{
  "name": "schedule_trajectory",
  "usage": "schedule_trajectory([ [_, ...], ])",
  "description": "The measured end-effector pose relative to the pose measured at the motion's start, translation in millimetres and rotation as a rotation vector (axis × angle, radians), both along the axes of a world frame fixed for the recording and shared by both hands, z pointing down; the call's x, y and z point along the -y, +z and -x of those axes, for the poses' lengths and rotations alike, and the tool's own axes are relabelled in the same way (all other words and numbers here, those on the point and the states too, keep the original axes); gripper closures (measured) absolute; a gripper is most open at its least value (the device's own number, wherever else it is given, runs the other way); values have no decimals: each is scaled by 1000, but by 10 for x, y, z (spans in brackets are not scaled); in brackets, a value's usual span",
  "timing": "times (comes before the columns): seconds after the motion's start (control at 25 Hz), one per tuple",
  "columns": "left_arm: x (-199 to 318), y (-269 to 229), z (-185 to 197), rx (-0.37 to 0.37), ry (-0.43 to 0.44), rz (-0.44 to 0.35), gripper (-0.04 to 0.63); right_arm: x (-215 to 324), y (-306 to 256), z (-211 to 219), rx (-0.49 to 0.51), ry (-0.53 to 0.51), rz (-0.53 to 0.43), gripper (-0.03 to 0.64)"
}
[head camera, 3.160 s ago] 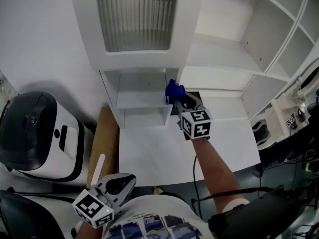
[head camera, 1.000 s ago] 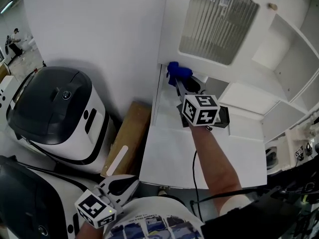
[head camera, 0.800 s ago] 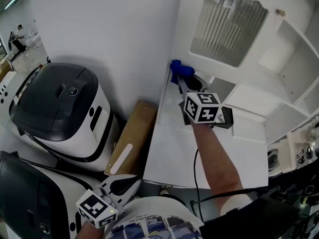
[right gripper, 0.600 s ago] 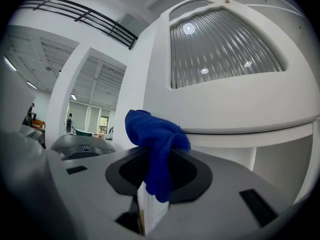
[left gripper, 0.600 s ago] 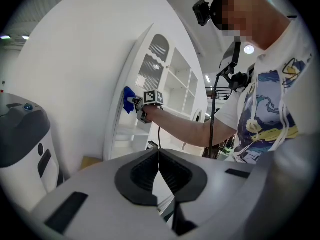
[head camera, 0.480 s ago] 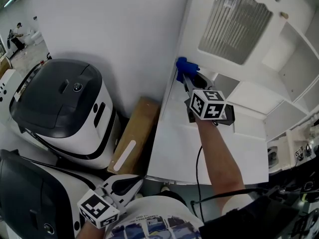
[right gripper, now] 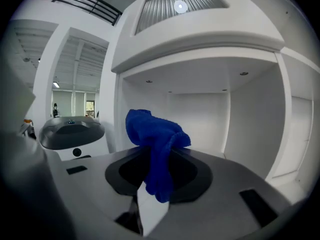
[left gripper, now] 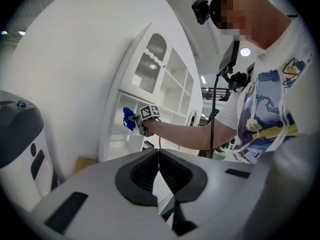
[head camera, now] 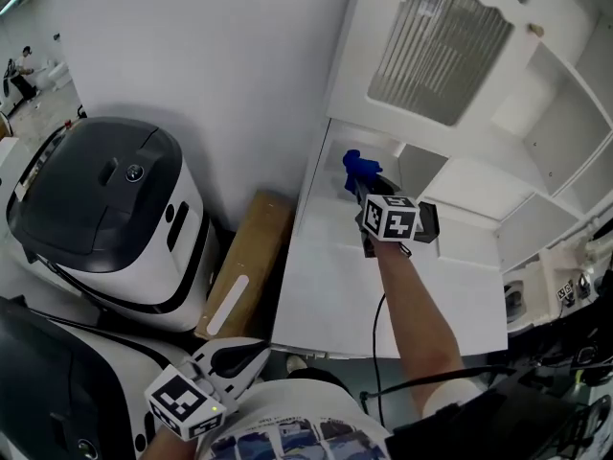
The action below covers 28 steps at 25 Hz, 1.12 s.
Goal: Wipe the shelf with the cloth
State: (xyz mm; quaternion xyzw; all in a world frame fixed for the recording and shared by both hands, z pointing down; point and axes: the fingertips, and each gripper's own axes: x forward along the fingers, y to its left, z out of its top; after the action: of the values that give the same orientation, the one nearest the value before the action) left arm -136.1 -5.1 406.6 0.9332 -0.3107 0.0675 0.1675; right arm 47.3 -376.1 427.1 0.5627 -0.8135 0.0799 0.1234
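The right tool is clamped on the cloth, its jaws drawn in narrow with the blue fabric pinched between them. The cloth is bunched, with its long axis running up and forward out of the grip. The larger lobe rises beyond the tips and leans to the tool's left, a smaller fold pokes to its right, and a short tail hangs down into the hollow behind the tips.

Straight ahead of the tool is the open compartment of the white shelf, and the cloth points into its mouth. Whether the fabric touches any surface there cannot be told. Above the tool is the ribbed glass door of the unit. Below and behind it lies the white bench, over which the person's forearm reaches. To the tool's left, beyond the unit's side panel, a brown board leans, and past that stands a black-and-white machine.

The left tool is closed on nothing, its jaws meeting along a thin line. It is held low against the person's body, well apart from the shelf, and it points towards the right tool and the cloth.
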Motion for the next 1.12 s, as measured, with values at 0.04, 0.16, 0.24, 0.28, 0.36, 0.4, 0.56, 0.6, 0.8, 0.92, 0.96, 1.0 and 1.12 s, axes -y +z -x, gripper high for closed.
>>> schedule_trajectory([
  [0.04,49,-31,-54,4,3,-8,583,80,25,-25,-22,-4,9,496],
  [0.16,194,-122,-183,20,10,-24,583,334,69,-86,-72,-12,22,495],
  [0.24,294,-174,-233,25,2,-29,583,525,109,-78,-99,-22,33,495],
  [0.28,343,-188,-254,32,-3,-31,583,618,137,-57,-115,-31,39,495],
  [0.36,424,-204,-291,46,-12,-32,583,787,204,-7,-144,-49,50,495],
  [0.4,457,-209,-306,48,-16,-29,583,863,234,20,-154,-56,55,495],
  [0.56,574,-180,-326,69,-37,-15,583,1131,290,237,-182,-106,68,495],
  [0.6,600,-172,-319,76,-44,-11,583,1188,317,287,-192,-115,74,495],
  [0.8,699,-160,-256,81,-83,10,583,1411,499,332,-247,-102,134,495],
  [0.92,750,-124,-229,80,-92,21,583,1478,588,290,-265,-100,162,495],
  [0.96,759,-109,-228,81,-92,23,583,1488,619,262,-271,-98,171,495],
  [1.0,768,-97,-231,81,-90,25,583,1495,644,225,-277,-93,178,495],
  [1.12,802,-97,-244,77,-84,26,583,1521,671,54,-293,-61,194,495],
])
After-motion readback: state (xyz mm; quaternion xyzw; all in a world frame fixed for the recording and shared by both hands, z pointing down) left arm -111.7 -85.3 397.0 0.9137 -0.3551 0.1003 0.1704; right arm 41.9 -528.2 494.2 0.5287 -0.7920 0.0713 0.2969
